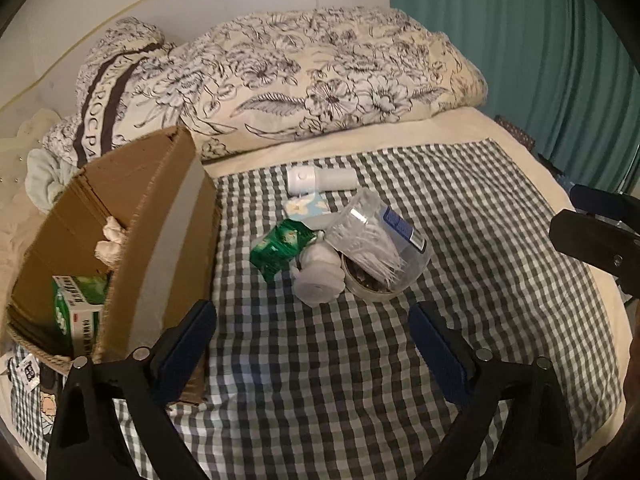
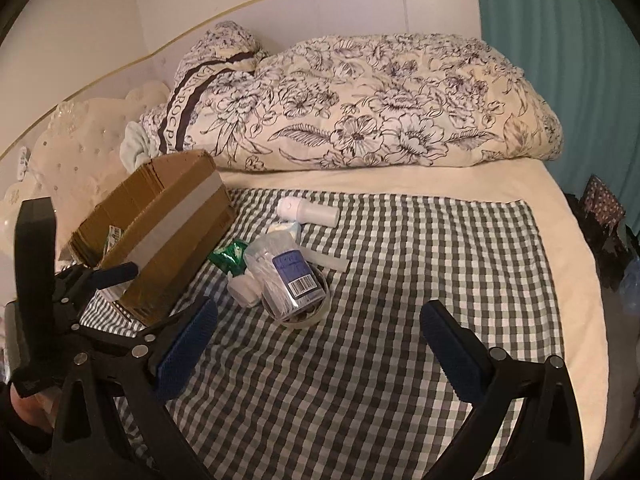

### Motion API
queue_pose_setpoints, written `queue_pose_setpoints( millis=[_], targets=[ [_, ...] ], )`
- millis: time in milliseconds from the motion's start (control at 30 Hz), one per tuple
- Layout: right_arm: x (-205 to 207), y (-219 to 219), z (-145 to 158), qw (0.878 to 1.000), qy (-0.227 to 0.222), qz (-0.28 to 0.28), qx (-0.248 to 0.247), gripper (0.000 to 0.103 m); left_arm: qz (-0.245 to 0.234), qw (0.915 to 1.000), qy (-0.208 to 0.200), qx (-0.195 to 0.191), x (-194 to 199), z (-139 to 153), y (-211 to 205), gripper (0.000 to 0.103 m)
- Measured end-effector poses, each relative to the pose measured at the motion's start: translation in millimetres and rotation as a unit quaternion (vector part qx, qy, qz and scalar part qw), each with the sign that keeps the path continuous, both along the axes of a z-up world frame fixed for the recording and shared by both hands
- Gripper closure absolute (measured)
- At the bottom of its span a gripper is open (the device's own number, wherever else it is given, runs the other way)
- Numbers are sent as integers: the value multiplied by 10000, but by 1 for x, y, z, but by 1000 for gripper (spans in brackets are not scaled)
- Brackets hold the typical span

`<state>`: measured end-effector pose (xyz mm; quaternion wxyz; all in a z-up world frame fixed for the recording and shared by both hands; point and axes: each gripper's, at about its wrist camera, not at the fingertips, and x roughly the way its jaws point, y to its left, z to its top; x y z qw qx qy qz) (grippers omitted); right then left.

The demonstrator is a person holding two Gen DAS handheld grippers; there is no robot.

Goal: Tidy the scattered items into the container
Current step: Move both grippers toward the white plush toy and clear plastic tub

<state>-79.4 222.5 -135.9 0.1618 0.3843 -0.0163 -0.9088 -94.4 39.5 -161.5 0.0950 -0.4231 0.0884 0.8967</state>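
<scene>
A cardboard box (image 1: pixel 120 240) is seen standing on the left of a checked cloth (image 1: pixel 360 360), its top open, with a green and white carton (image 1: pixel 78 312) and crumpled white paper (image 1: pixel 110 242) lying inside it. Just to the right of the box, a small heap of scattered items is gathered on the cloth: a green packet (image 1: pixel 280 248), a white round container (image 1: pixel 320 276) touching it, a roll of clear tape (image 1: pixel 370 284) lying flat, and a clear tub of cotton swabs (image 1: pixel 370 240) (blue label and barcode on one side) tipped over across the tape. A tissue packet (image 1: pixel 306 206) and a white cylindrical bottle (image 1: pixel 320 180) lying on its side are found just behind the heap. The left gripper (image 1: pixel 312 344) is held above bare cloth in front of the heap, its 2 blue-padded jaws spread wide with nothing between them. The right gripper (image 2: pixel 318 344) is likewise spread wide and empty, near the tape but apart from it. The cloth is spread on a cream bed sheet (image 2: pixel 560 240), with a floral quilt (image 2: pixel 380 112) bundled behind and a teal curtain (image 2: pixel 560 40) at the right.
</scene>
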Motion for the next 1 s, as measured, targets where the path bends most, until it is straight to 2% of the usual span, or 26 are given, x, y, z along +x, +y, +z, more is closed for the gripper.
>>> queue_pose_setpoints(
  millis=[100,533,600,667,1000],
  targets=[
    [-5,-2,-8,9999,-108,91,-3,7,-9,9999,-99,21,-7,-9,0,6],
    [-38,-20,-45,9984,-473,298,19,7,30,9987,-513,-18,-40,-56,-6,7],
    [-43,-23,-50,9981,-515,329,33,7,79,9986,-523,-40,-46,-61,-7,9],
    [-49,-27,-55,9978,-563,361,39,7,167,9981,-600,24,-53,-67,-10,17],
    [-73,-34,-74,9967,-719,365,8,8,109,9967,-793,167,-73,-90,-13,17]
  ],
)
